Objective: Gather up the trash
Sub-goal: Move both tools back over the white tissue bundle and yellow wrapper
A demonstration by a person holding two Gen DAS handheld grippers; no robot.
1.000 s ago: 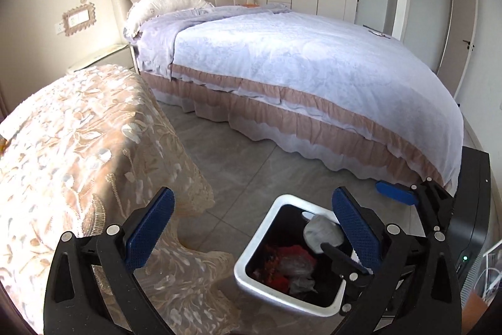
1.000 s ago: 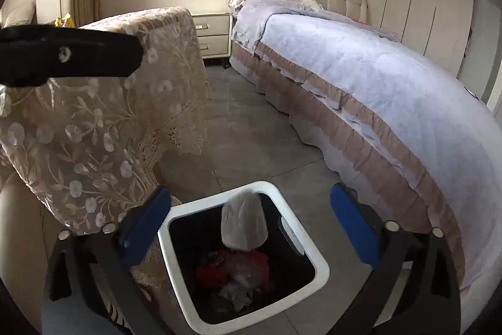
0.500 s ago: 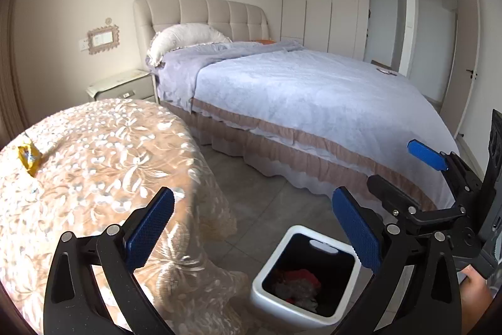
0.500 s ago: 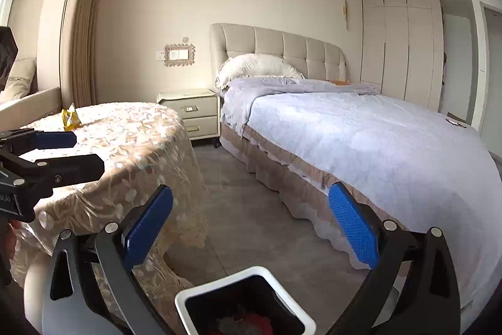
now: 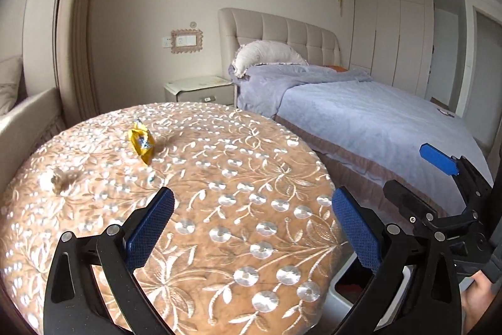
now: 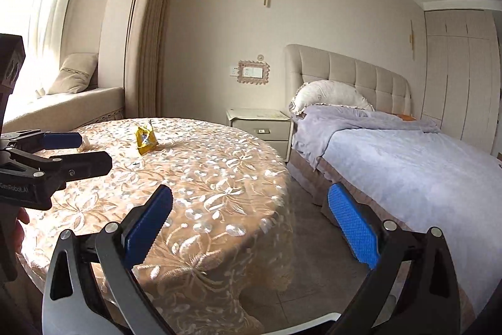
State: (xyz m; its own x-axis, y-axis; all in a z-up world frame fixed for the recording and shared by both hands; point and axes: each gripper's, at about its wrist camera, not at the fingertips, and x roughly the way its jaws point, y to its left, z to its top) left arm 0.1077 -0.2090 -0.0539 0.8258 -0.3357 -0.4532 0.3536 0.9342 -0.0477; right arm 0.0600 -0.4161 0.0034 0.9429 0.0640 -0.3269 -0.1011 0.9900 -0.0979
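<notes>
Two scraps lie on the table (image 5: 238,209): a yellow wrapper (image 5: 141,142) toward the far edge and a pale wad (image 5: 51,181) near the left edge. Left gripper (image 5: 251,228) and right gripper (image 6: 248,225) hover with jaws apart, empty. The light wrapper may skid away from a closing pad, or a pad may snag the embroidered cloth. Only a corner of the bin (image 5: 340,288) shows, by the table's near right edge.
</notes>
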